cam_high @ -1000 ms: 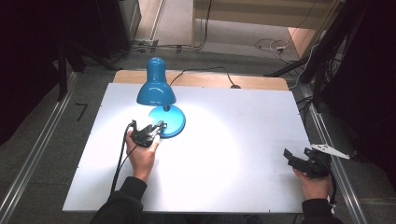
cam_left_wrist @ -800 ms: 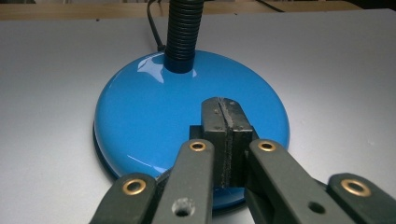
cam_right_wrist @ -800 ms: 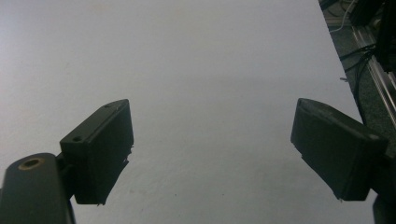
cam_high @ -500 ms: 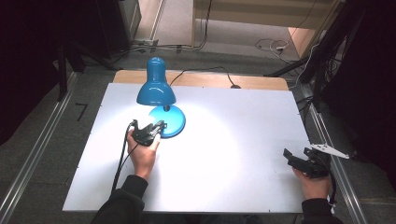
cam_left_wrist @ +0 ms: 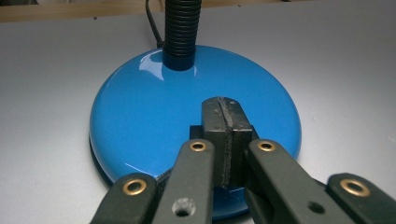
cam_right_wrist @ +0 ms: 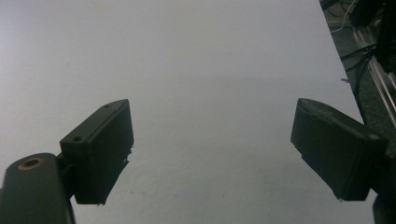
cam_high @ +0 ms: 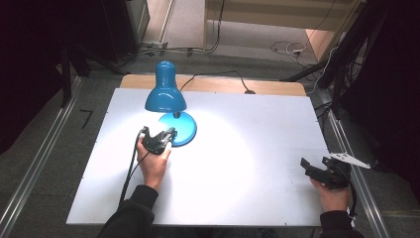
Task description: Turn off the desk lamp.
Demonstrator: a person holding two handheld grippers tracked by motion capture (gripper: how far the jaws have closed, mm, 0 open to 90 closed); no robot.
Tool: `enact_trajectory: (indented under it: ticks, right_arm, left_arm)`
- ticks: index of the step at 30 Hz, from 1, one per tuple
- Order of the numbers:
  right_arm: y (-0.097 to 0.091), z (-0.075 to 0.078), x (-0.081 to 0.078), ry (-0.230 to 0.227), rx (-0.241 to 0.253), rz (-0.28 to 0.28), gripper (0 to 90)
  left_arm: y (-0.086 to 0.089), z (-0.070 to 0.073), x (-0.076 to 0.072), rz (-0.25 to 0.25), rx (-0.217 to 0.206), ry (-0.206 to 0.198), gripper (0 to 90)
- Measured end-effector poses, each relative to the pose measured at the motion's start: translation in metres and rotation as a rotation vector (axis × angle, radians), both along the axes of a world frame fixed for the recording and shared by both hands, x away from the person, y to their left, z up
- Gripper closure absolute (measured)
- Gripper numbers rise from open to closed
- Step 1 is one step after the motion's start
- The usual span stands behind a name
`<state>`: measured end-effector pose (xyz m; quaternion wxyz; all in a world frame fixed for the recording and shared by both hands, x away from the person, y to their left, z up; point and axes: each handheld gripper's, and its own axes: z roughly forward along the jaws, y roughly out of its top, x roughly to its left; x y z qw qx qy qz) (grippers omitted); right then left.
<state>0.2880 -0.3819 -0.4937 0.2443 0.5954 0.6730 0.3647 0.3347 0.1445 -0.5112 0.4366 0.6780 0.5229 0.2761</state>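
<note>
**Left jaws closed over lamp base**

Lamp (cam_high: 168, 106) is standing lit at the rear left of the white worktop (cam_high: 257, 163), throwing a bright pool forward. Left gripper (cam_left_wrist: 226, 135) is sitting over the front edge of the blue base (cam_left_wrist: 140, 116), jaws pressed together with nothing between them — apparently pushing down on the base or a switch there, though no switch is showing. Right gripper (cam_high: 324, 171) is idling well apart at the right edge, jaws spread wide over bare worktop.

Risk, as judged: the base is glossy and domed, so the closed tips could be skating off sideways — or nudging the whole lamp backward and dragging its cord (cam_high: 218, 75).
</note>
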Motion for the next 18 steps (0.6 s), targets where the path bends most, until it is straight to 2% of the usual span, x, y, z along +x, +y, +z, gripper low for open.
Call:
enact_trajectory:
  ticks: [4,10,14,16,18]
  right_arm:
    - [0.0007,0.0001,0.0003,-0.003,-0.002,0.002,11.7]
    - [0.0027,0.0003,0.0007,-0.001,-0.004,0.007,11.7]
    - [0.0035,0.0005,0.0008,0.002,-0.003,0.006,11.7]
    - [0.003,0.0004,0.0009,0.0,-0.003,0.007,11.7]
    - [0.0024,-0.0001,0.0013,0.002,-0.002,0.005,11.7]
  left_arm:
    - [-0.0014,0.0008,0.0003,0.001,0.019,0.001,90.0]
    - [-0.0022,0.0003,0.0021,0.01,0.016,-0.004,90.0]
    - [-0.0038,-0.0013,0.0061,0.025,0.035,-0.013,90.0]
    - [-0.0029,-0.0011,0.0075,0.034,0.015,-0.008,90.0]
    - [0.0004,-0.0011,0.0091,0.041,-0.031,0.005,90.0]
